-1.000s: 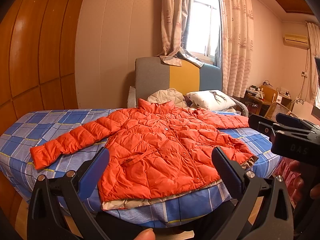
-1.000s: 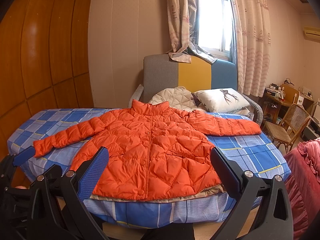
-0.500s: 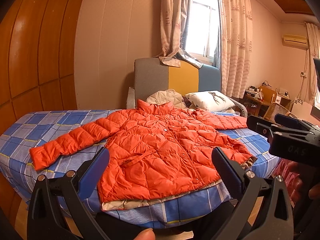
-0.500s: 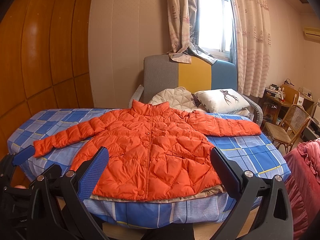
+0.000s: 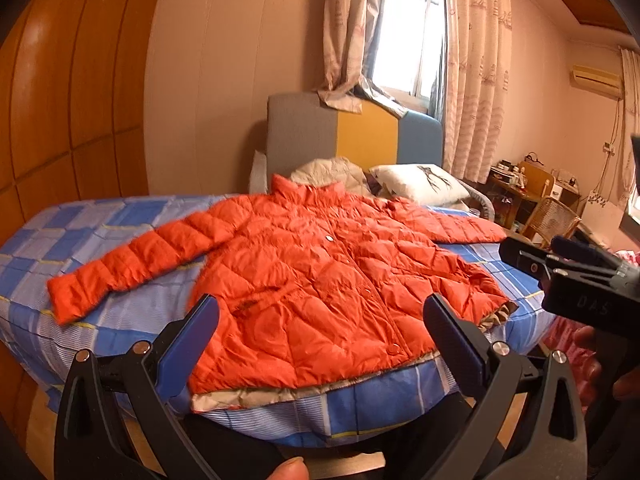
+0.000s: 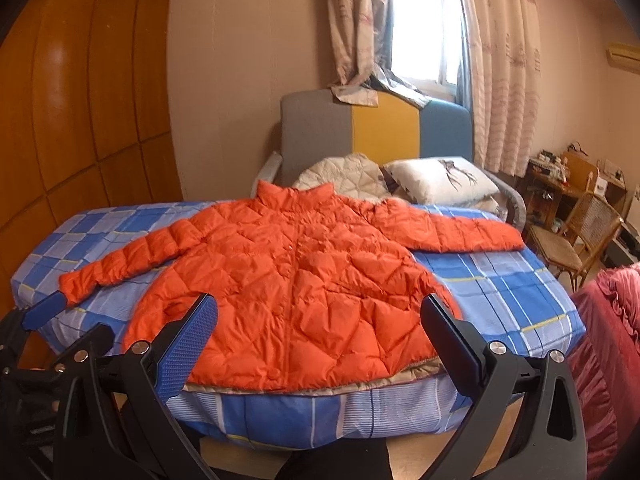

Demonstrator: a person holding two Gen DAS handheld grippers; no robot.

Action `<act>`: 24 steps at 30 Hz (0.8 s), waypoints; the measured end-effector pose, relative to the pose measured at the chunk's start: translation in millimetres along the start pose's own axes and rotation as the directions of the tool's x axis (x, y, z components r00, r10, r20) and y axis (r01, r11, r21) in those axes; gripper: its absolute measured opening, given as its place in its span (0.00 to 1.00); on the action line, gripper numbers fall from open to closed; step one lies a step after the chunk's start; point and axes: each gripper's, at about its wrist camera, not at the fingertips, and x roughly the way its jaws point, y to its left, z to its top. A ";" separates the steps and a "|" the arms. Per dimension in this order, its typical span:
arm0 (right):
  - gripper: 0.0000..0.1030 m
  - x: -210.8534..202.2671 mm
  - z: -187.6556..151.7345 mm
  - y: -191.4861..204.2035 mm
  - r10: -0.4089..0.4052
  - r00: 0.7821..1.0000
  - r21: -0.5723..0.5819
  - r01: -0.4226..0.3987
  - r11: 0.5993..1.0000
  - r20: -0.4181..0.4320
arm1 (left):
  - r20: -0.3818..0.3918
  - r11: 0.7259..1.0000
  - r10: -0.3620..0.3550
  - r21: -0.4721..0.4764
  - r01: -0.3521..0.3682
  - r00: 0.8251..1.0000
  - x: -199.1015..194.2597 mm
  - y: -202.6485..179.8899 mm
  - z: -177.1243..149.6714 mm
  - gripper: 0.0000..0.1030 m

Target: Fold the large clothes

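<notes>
An orange quilted puffer jacket (image 5: 320, 272) lies flat, front up, on a bed with a blue checked sheet (image 5: 100, 224). Both sleeves are spread out to the sides, collar at the far end, beige lining showing at the near hem. It also shows in the right wrist view (image 6: 296, 288). My left gripper (image 5: 320, 332) is open and empty, held in the air before the near hem. My right gripper (image 6: 318, 328) is open and empty, also short of the hem. The right gripper's body shows at the right edge of the left wrist view (image 5: 576, 280).
A grey, yellow and blue headboard (image 6: 376, 132) stands behind the bed, with a white pillow (image 6: 440, 180) and a beige quilted garment (image 6: 344, 180). A wicker chair (image 6: 580, 232) and a desk stand to the right. Red fabric (image 6: 608, 340) lies at the right.
Both views have shifted slightly, so the jacket sits a little lower and nearer. Both grippers stay open and the jacket has not moved.
</notes>
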 end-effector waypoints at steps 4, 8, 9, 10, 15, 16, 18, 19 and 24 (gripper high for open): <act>0.97 27.5 -4.9 -29.1 -0.029 0.997 0.085 0.035 0.996 -0.067 | -0.053 0.995 -0.077 -0.061 0.074 0.996 23.7 10.9 2.8 0.98; 0.97 55.9 -9.9 -55.0 -0.073 0.991 0.129 0.088 0.988 -0.115 | -0.075 0.993 -0.088 -0.084 0.082 0.993 48.8 15.8 5.6 0.98; 0.97 65.1 -10.6 -62.3 -0.071 0.989 0.141 0.089 0.986 -0.128 | -0.077 0.994 -0.084 -0.082 0.078 0.994 53.1 16.2 5.8 0.98; 0.97 75.7 -11.6 -70.6 -0.069 0.987 0.157 0.092 0.983 -0.148 | -0.078 0.994 -0.087 -0.077 0.081 0.993 60.4 17.2 6.7 0.98; 0.97 126.8 -12.1 -110.4 -0.074 0.972 0.238 0.129 0.963 -0.225 | -0.135 0.998 -0.051 -0.049 0.045 0.989 97.9 21.5 11.4 0.98; 0.97 136.8 -10.3 -119.5 -0.080 0.968 0.255 0.142 0.956 -0.238 | -0.152 0.998 -0.042 -0.048 0.035 0.988 108.0 24.0 11.8 0.98; 0.97 154.2 -3.9 -133.9 -0.099 0.963 0.267 0.166 0.949 -0.250 | -0.175 0.997 -0.049 -0.063 0.039 0.983 122.1 30.2 12.7 0.98; 0.97 163.9 0.4 -142.0 -0.121 0.959 0.266 0.191 0.945 -0.258 | -0.185 0.998 -0.037 -0.065 0.025 0.982 130.6 32.8 14.0 0.98; 0.97 213.4 18.5 -178.3 -0.177 0.938 0.279 0.262 0.924 -0.297 | -0.215 0.999 -0.013 -0.047 0.003 0.977 167.0 39.0 21.0 0.98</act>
